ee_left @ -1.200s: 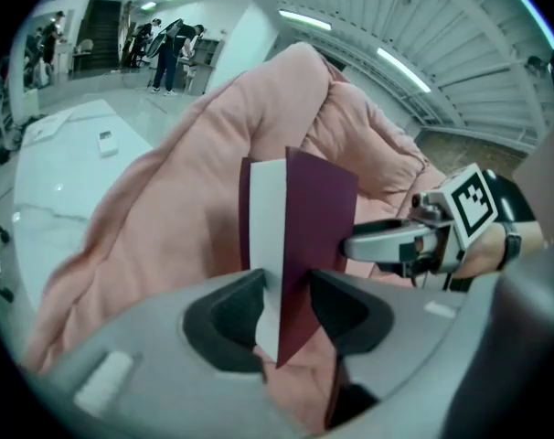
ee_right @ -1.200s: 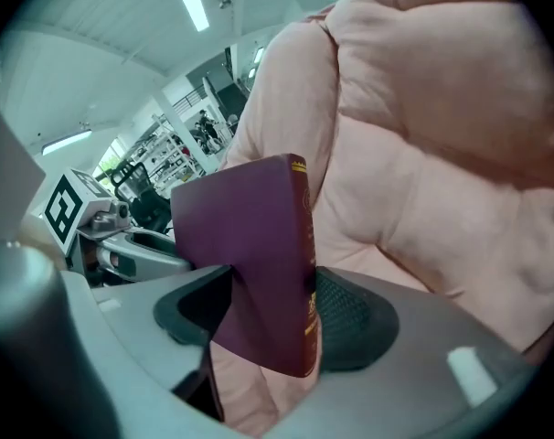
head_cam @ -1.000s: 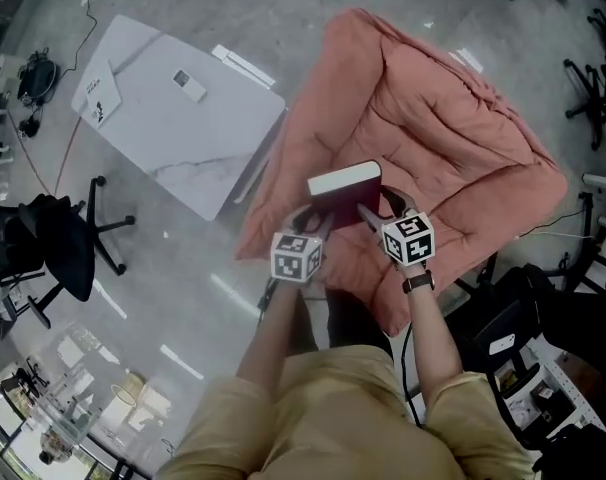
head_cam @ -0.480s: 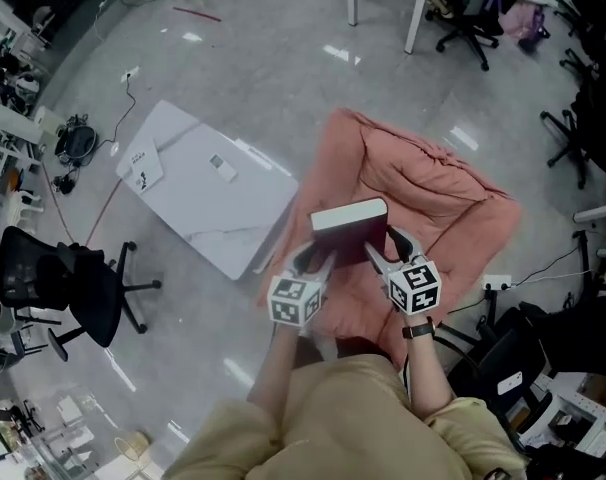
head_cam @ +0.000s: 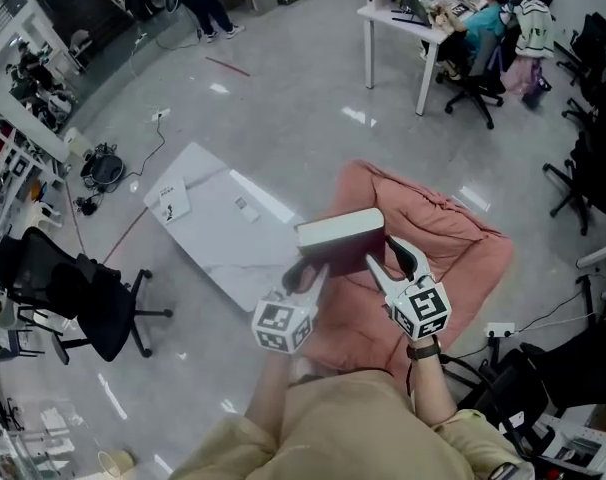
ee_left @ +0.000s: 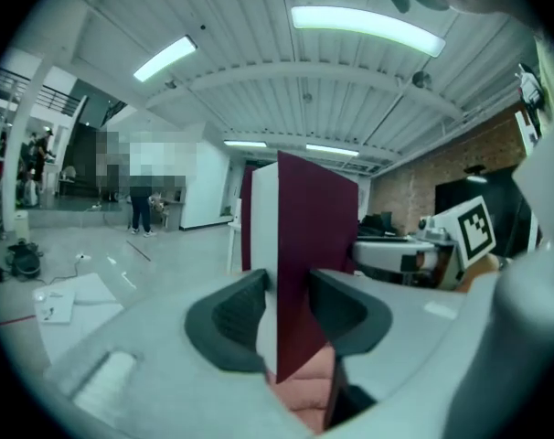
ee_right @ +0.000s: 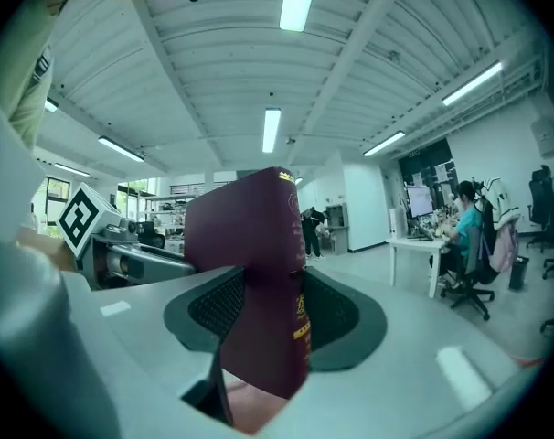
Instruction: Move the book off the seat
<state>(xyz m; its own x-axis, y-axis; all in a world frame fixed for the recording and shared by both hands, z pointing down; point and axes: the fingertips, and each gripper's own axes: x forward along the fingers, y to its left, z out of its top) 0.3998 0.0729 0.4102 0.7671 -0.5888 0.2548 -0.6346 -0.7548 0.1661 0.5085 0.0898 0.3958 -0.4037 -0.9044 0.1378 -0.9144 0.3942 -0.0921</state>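
Grey polished office floor; book held in the air, clear of the seat.

The maroon hardcover book hangs above the pink padded seat, touching only my tongs. My left gripper is clenched on its left end. My right gripper clamps its right end, and its jaws have just been closing on the cover. Risk: each grip takes only an edge, so I judge that uneven pull or a slackened jaw could let the book pivot, fan open or fall back onto the seat. Count: one book, one seat, two grippers, one white marble-top table bearing one leaflet and one small remote-like item.
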